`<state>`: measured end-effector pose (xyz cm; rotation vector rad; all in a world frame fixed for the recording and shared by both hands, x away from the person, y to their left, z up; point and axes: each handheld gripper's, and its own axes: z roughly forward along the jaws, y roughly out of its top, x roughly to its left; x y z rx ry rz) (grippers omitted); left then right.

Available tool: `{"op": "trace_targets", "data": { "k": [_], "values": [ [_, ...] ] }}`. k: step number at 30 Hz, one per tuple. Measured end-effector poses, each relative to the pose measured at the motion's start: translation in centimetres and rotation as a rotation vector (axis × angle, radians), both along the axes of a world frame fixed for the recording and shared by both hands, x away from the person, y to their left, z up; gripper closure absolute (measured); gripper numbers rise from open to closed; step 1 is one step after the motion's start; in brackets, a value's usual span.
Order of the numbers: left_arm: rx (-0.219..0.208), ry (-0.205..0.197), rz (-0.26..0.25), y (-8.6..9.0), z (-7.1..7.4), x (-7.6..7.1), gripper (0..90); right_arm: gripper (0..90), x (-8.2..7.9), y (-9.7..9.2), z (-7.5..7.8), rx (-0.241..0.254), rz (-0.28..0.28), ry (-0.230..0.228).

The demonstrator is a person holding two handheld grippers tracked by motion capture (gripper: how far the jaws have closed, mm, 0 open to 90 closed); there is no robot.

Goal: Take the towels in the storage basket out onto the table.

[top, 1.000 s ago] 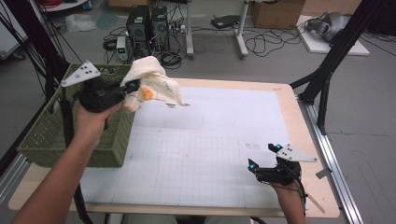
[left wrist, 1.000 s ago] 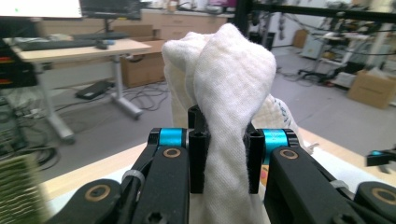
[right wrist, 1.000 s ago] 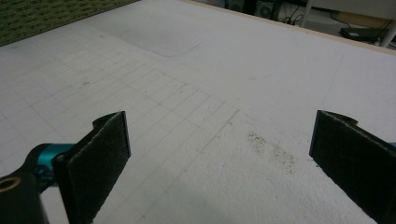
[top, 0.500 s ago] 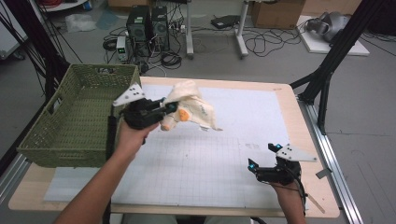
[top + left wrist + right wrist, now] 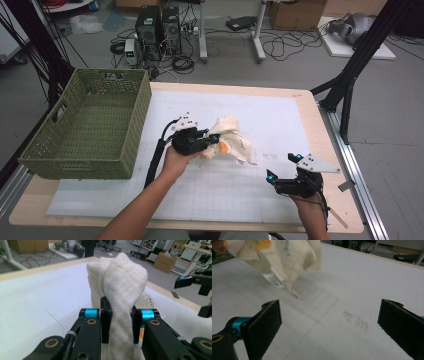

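A crumpled cream-white cloth (image 5: 234, 141) with an orange print and a small label hangs just above the middle of the white mat (image 5: 280, 112). My left gripper (image 5: 212, 142) is shut on it. In the left gripper view both pads press a fold of the cloth (image 5: 125, 282), which bulges up over the left gripper (image 5: 121, 326). My right gripper (image 5: 281, 166) rests low near the table's front right, open, with nothing between its fingers. In the right gripper view the cloth (image 5: 284, 255) dangles at the upper left, well ahead of the wide-apart jaws of the right gripper (image 5: 329, 322).
A green woven basket (image 5: 142, 107) stands on the table's left side, its inside bare. The wooden table edge (image 5: 320, 130) runs along the right. Computers, cables and black frame legs (image 5: 350, 75) lie on the floor beyond the table.
The left hand has carried the cloth from over the basket rightward and down to the middle of the mat. The right gripper has stayed put.
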<state>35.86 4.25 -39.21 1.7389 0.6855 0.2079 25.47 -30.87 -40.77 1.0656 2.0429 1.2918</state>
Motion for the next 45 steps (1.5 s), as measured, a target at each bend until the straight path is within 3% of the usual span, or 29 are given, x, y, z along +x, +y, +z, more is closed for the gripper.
{"op": "trace_targets", "data": {
  "k": [1,6,9,10,11,13,14,17,21,30,37,45],
  "values": [
    [0.015,0.03,-0.003,-0.4,-0.9,0.3,77.3,4.4,0.0,0.0,0.0,0.003,-0.004,0.004],
    [0.066,0.069,0.007,-0.8,-2.5,0.6,76.2,4.4,0.0,0.0,0.0,0.006,-0.003,0.007],
    [0.144,0.114,0.023,-0.7,-3.4,1.0,74.3,4.4,0.1,0.0,-0.1,0.003,-0.002,0.005],
    [0.144,0.114,0.023,-0.7,-3.4,1.0,72.7,4.4,0.1,0.0,-0.1,0.004,-0.002,0.008],
    [0.212,0.118,0.055,-0.4,-3.6,1.2,70.3,4.4,0.1,0.0,-0.1,0.004,-0.002,0.01],
    [0.236,0.119,0.068,-0.2,-3.7,1.4,67.6,4.4,0.0,0.1,-0.1,0.004,-0.003,0.011],
    [0.24,0.134,0.105,0.5,-3.7,1.6,57.3,4.4,0.0,0.1,-0.1,0.003,-0.001,0.008],
    [0.241,0.122,0.148,1.2,-3.3,1.5,40.2,4.4,0.0,0.0,-0.1,0.002,-0.004,0.011],
    [0.162,0.065,0.22,3.6,-2.7,0.6,31.9,4.4,0.1,0.2,-0.2,0.001,-0.002,0.014],
    [0.104,-0.001,0.233,7.3,-2.5,-1.7,29.6,4.4,0.3,0.5,-0.3,-0.003,0.003,0.022],
    [0.089,-0.034,0.251,8.8,-2.6,-3.3,17.4,4.4,0.9,0.9,-0.4,-0.026,0.002,0.039],
    [0.05,-0.05,0.233,9.7,-2.8,-4.5,17.7,4.5,1.3,1.2,-0.5,-0.013,0.002,0.061]
  ]
}}
